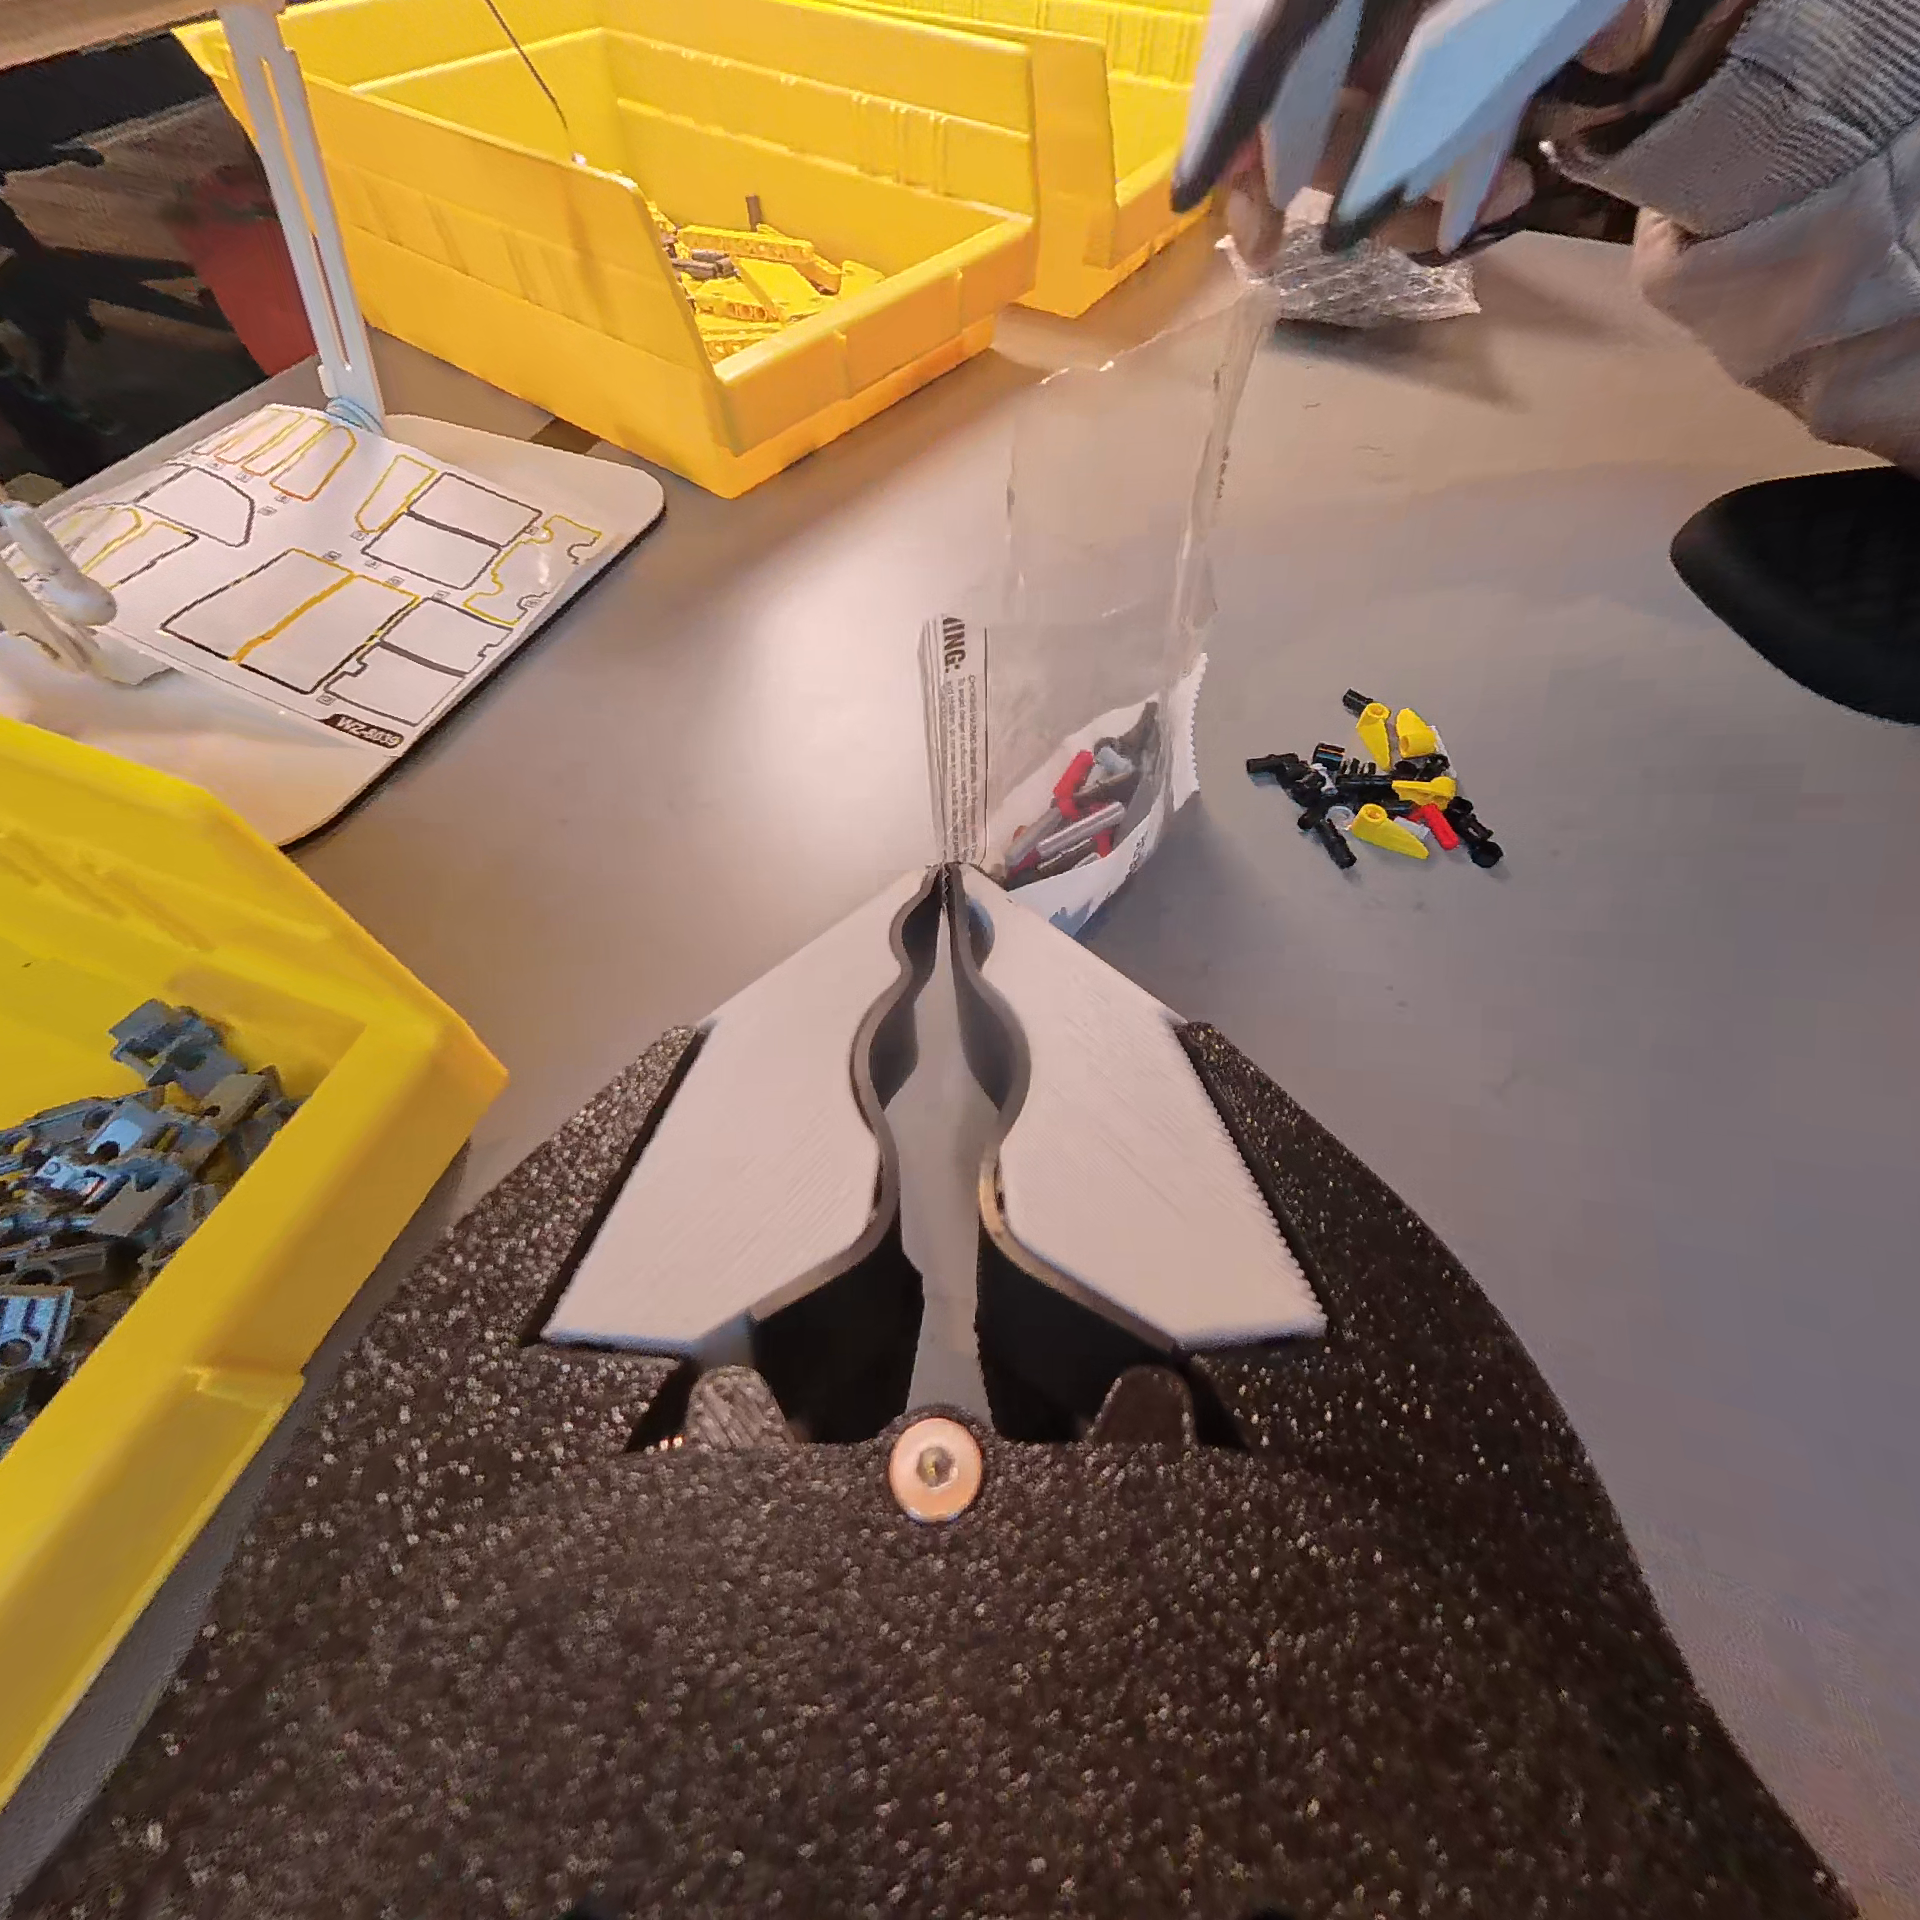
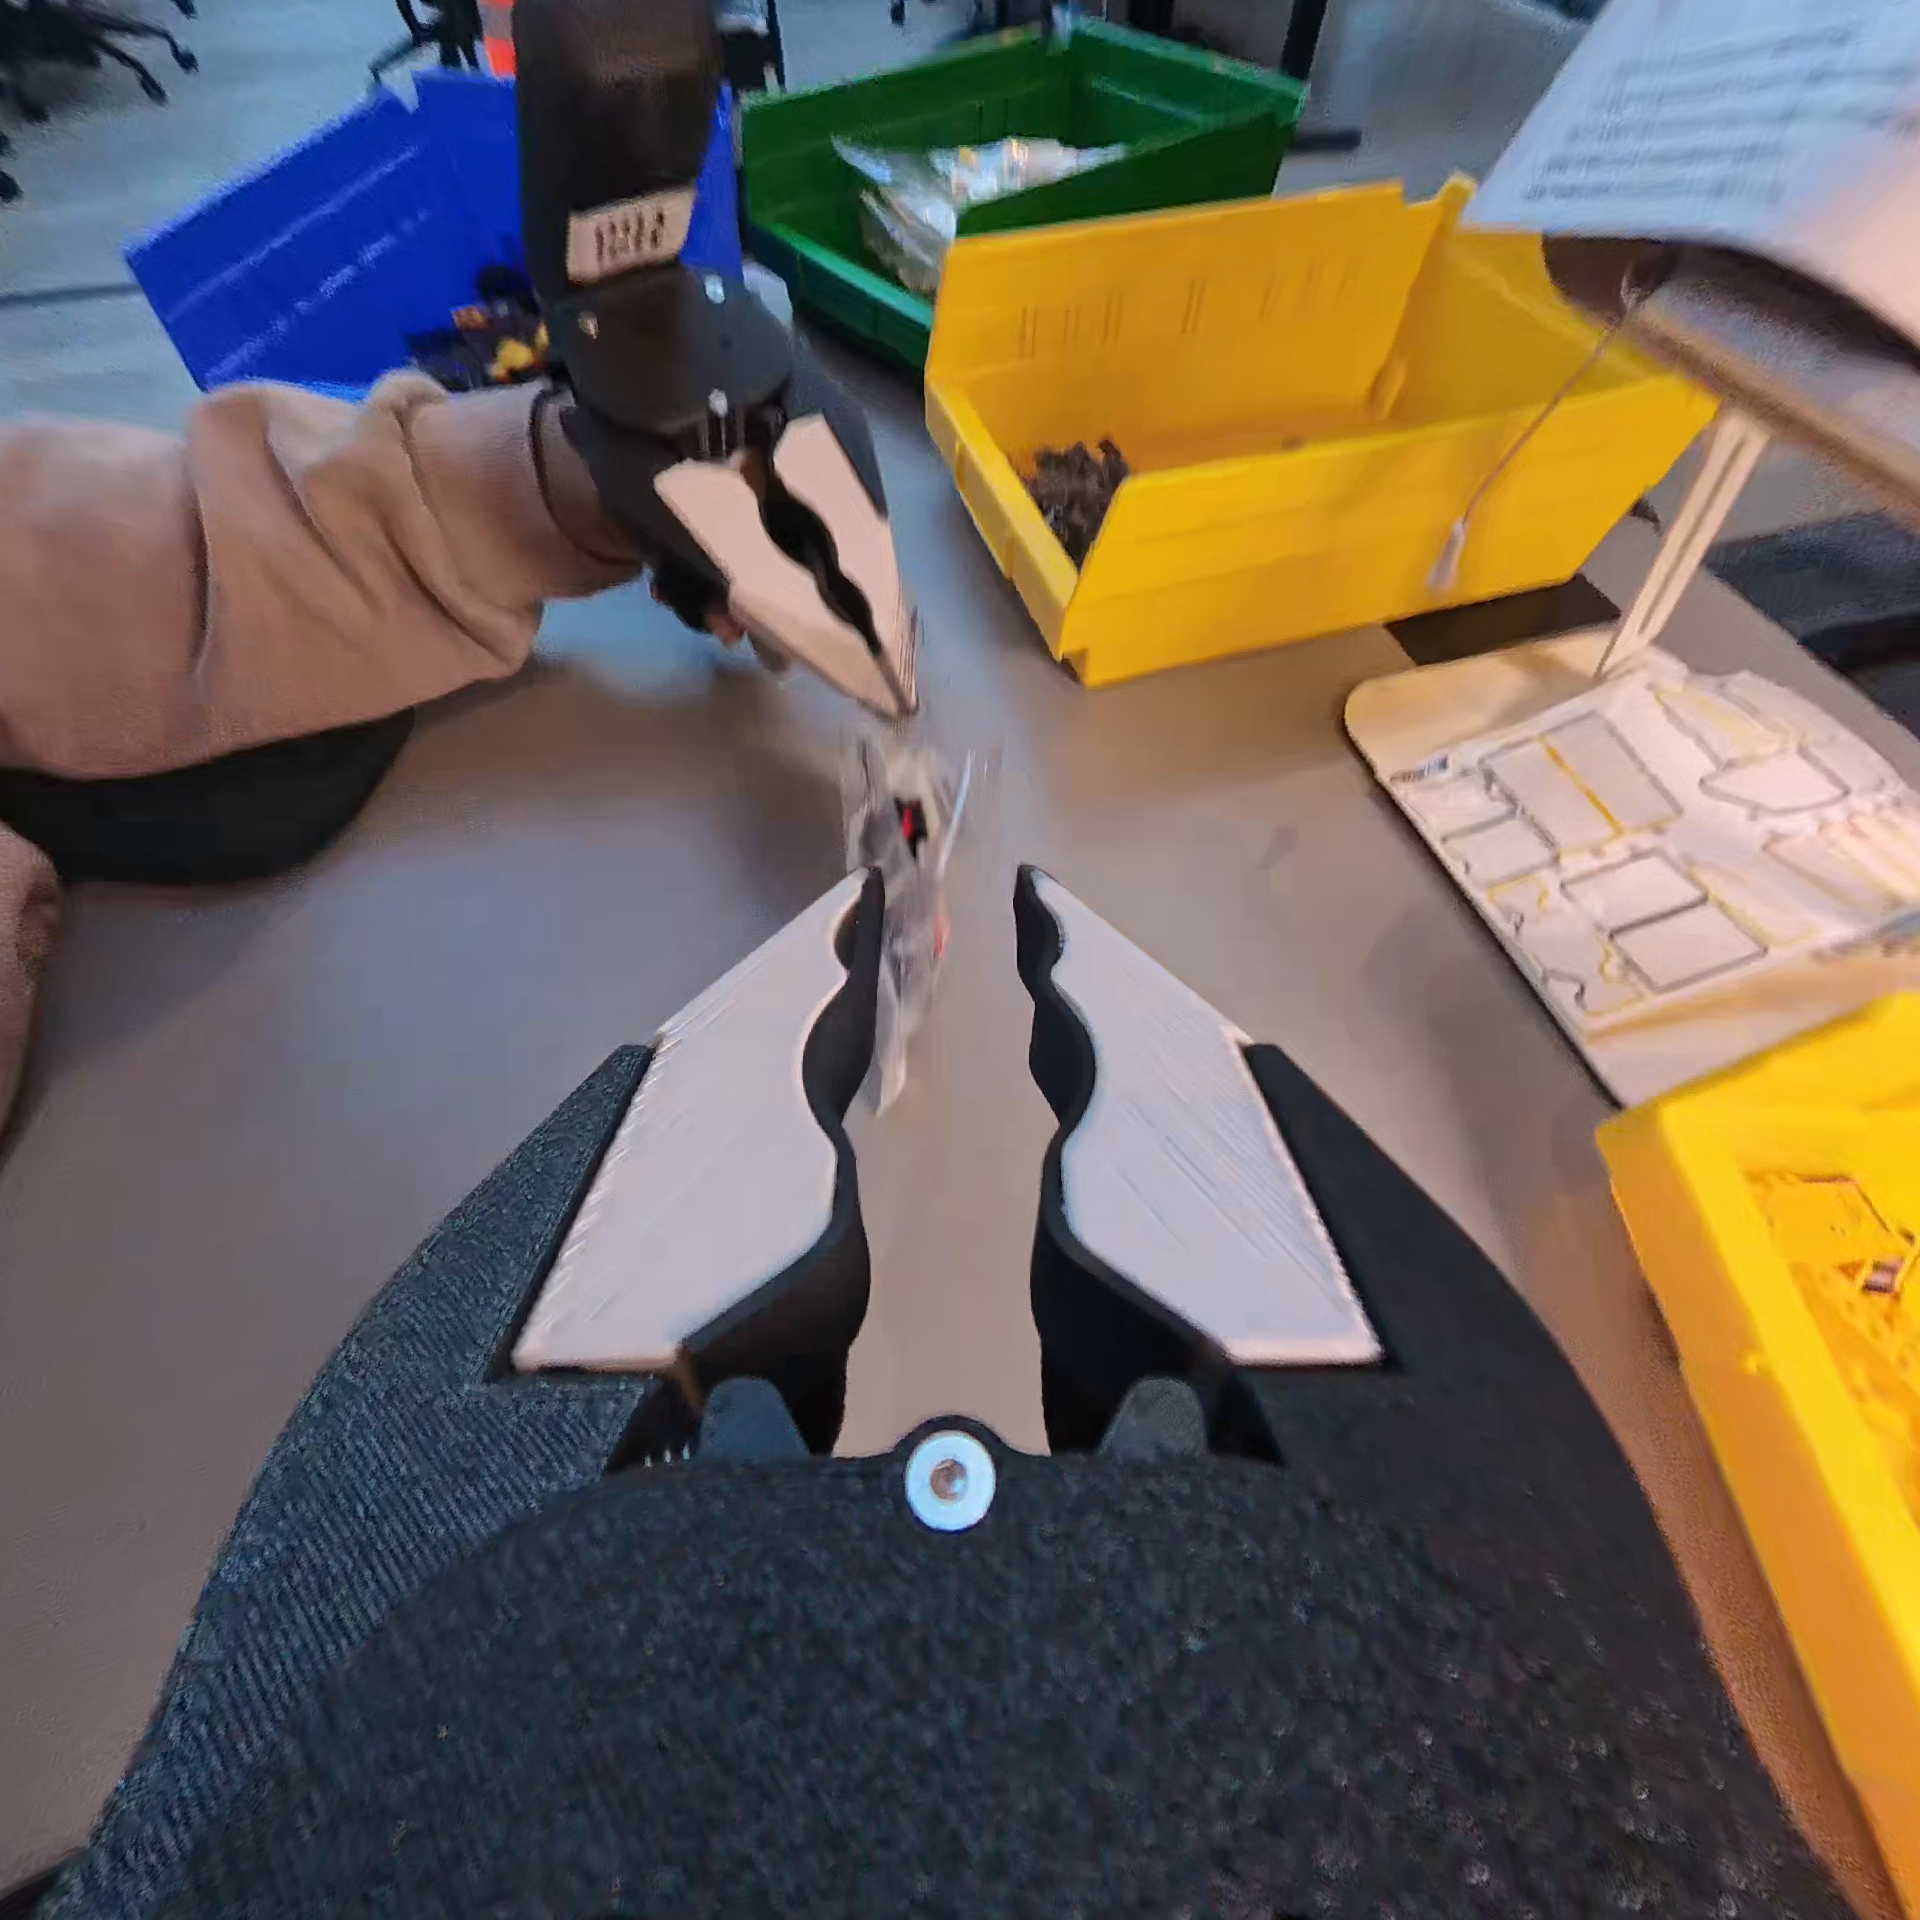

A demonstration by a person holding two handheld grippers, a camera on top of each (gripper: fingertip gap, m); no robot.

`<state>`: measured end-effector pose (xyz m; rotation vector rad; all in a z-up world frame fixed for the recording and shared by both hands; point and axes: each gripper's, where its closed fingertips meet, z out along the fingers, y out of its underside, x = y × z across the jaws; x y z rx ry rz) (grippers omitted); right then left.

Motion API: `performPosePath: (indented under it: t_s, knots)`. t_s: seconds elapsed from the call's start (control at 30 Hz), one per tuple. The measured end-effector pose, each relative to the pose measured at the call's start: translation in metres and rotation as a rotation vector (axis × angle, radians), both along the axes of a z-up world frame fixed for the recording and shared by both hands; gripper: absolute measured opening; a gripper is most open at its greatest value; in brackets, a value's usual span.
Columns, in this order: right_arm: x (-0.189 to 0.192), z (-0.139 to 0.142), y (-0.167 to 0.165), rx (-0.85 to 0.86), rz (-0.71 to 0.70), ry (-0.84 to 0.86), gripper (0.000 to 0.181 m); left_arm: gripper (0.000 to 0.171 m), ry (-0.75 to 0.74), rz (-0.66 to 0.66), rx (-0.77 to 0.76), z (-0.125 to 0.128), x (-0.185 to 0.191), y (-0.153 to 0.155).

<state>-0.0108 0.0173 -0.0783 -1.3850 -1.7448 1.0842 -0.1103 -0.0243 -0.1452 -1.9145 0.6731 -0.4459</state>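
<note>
The left hand-held gripper [image 1: 948,878] has its fingers pressed together on the lower corner of a clear plastic bag [image 1: 1101,540], pinching the printed seam. The bag stands stretched upward above the grey worktop [image 1: 727,779], with small red, grey and black parts [image 1: 1091,800] gathered in its bottom near the pinch.

The right hand-held gripper [image 2: 945,883] is spread. In its own view the blurred bag runs between its fingers, close against the inner face of one, and nothing is clamped. Seen from the left wrist view, it hangs at the bag's top edge; whether it touches the film there I cannot tell.

Just beside the bag lies a loose pile of yellow, black and red pieces [image 1: 1382,790]. Yellow bins [image 1: 623,260] stand behind, and a sticker sheet [image 1: 312,582] rests on a white stand base
</note>
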Motion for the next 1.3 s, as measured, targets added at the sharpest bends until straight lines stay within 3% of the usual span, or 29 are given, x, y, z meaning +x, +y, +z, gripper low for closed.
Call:
performPosePath:
  t_s: [0.13,0.27,0.47,0.57,1.3]
  knots:
    - [0.035,-0.072,-0.011,0.039,0.003,-0.249,0.025,0.000,-0.001,0.052,0.019,0.001,-0.007,0.007]
    - [0.037,-0.116,-0.033,0.003,-0.018,-0.358,0.026,0.000,0.016,0.080,0.004,-0.003,-0.010,0.010]
    - [0.033,-0.130,-0.042,-0.042,-0.086,-0.428,0.036,0.000,0.018,0.083,-0.003,-0.006,-0.011,0.010]
    - [0.031,-0.129,-0.038,-0.051,-0.116,-0.438,0.020,0.000,0.020,0.081,-0.006,-0.007,-0.011,0.010]
    - [0.034,-0.132,-0.031,0.089,-0.034,-0.389,0.003,0.000,0.026,0.061,-0.009,-0.009,-0.007,0.009]
